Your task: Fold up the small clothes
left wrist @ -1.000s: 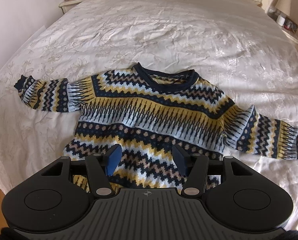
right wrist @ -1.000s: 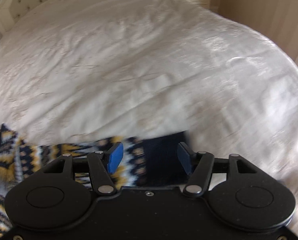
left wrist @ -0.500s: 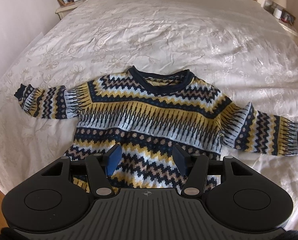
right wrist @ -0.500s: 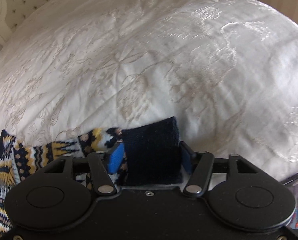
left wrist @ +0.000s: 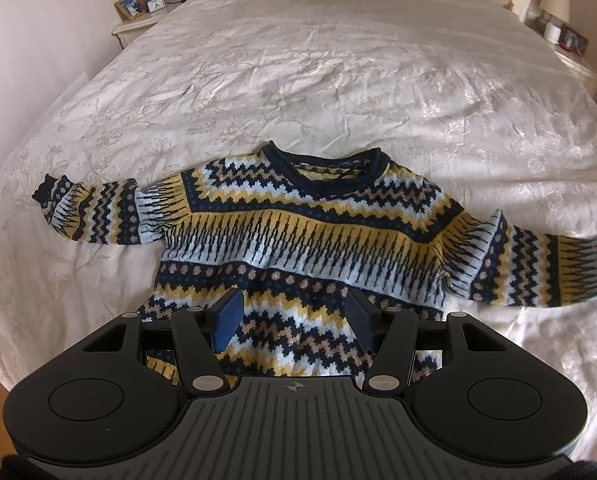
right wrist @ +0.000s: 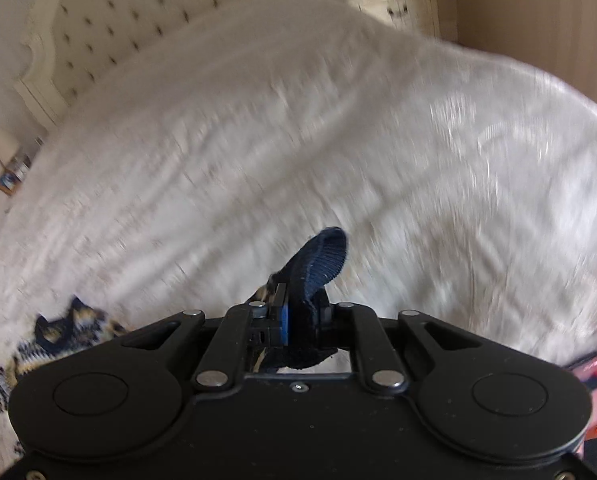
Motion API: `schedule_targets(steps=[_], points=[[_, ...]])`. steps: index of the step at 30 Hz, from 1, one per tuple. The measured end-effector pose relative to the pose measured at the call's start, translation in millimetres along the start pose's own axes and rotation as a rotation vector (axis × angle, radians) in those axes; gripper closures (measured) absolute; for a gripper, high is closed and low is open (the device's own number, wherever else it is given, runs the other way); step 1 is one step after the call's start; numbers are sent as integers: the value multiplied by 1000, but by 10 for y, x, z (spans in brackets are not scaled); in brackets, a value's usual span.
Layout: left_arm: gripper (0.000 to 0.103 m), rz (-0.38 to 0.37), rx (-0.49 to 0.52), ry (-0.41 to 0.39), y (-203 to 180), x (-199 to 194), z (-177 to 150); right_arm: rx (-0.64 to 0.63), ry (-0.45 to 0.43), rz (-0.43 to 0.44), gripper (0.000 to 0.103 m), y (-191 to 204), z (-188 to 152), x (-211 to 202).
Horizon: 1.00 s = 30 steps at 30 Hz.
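A small navy, yellow and white patterned sweater (left wrist: 298, 240) lies flat, front up, on the white bedspread (left wrist: 318, 72), sleeves spread to both sides. My left gripper (left wrist: 294, 320) is open and empty, hovering over the sweater's lower hem. My right gripper (right wrist: 302, 320) is shut on the navy cuff (right wrist: 318, 264) of the sweater's right sleeve and holds it lifted off the bed. The right wrist view is blurred by motion; the sweater's body (right wrist: 50, 340) shows at its lower left.
Nightstands with lamps stand at both sides of the bed head (left wrist: 138, 12) (left wrist: 558, 36). A tufted headboard (right wrist: 138, 20) is at the back. A phone with a lit screen (right wrist: 590, 400) lies at the lower right edge of the right wrist view.
My right gripper has closed on the sleeve cuff and lifted it, swinging its view. My left gripper has pulled back and up a little; the sweater looks farther away.
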State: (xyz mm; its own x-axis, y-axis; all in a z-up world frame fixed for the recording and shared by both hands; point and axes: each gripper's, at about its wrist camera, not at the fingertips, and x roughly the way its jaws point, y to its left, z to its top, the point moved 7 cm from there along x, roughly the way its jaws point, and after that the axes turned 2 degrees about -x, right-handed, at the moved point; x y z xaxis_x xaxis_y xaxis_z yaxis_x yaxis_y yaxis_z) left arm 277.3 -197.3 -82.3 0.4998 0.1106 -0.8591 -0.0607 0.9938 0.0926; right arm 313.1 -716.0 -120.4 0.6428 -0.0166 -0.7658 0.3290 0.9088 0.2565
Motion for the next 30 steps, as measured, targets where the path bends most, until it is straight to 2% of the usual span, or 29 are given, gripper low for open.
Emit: schedule_targets(steps=[6,8,11,13,16,19,20,21,22,23,30], points=[[48,-17,-23,-10,89,-15,-22,-41,-76,11,85,166,271,-516],[48,-32,-31,-3,113,11,-40,-37,-83,-10,95,129,257,-607],[48,-56,-31,2,133,39,-61,-27,-72,-73,95,17,151,-661],[48,-74,-25,0,146,49,-72,-4,-52,-75,94,-43,67,-651],[48,-96,-5,-4,174,78,-79,65,-43,-66,84,-80,-54,-609],[48,-103,-18,-4,239,90,-46,55,-18,-85,82,-24,-174,-483],[48,-104,-26,-11,258,78,-26,48,6,-80,77,6,-215,-410],[48,-103,-31,-19,276,64,-6,37,22,-81,70,36,-241,-353],[48,-99,-33,-27,293,47,11,20,36,-81,52,63,-267,-290],[48,-95,-33,-33,305,35,22,2,42,-87,43,83,-298,-224],[48,-62,-52,-11,334,87,7,-85,76,-139,44,-110,-538,107]])
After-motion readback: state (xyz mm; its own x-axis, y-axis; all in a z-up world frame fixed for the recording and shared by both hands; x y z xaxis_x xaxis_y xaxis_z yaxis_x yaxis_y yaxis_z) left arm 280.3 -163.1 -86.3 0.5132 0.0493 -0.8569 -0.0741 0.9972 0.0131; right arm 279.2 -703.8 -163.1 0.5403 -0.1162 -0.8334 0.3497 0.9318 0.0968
